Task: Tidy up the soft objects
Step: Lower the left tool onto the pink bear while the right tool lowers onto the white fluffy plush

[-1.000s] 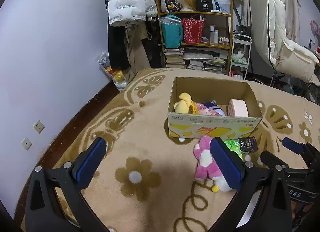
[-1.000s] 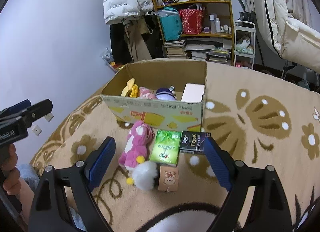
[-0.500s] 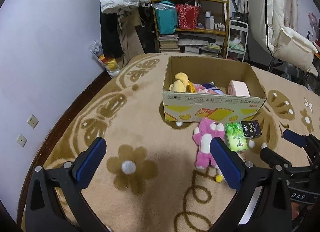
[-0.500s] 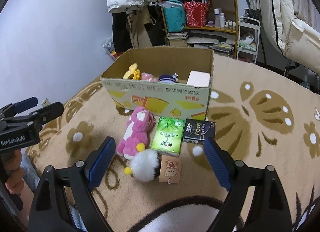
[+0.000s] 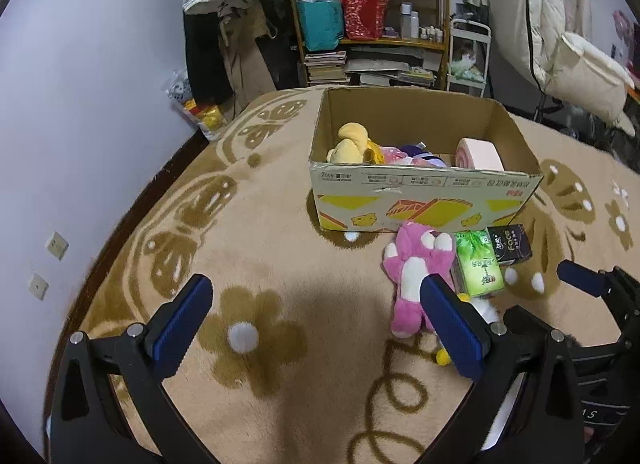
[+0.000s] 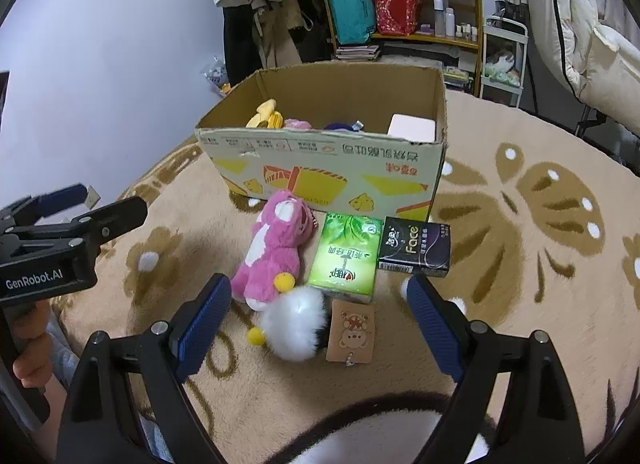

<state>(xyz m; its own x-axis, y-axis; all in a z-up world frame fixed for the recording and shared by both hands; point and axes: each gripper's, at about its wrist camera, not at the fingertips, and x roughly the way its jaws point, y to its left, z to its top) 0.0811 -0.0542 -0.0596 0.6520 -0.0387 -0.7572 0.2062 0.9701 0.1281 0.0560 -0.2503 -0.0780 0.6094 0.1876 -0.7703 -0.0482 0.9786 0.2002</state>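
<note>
Pink plush toy [image 6: 276, 248] | beyond right tool [image 6: 316, 314] | both tools spread, empty

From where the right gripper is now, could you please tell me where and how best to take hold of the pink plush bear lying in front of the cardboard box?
Grip the pink plush bear across its torso, coming down from above. It lies lengthwise on the carpet, head towards the cardboard box, so its narrow, soft middle should fit between the open right gripper fingers. Approach from its free left side: the green tissue pack crowds its right.

Left gripper [image 5: 316, 316] and right gripper [image 6: 320, 316] both gape, empty.
</note>
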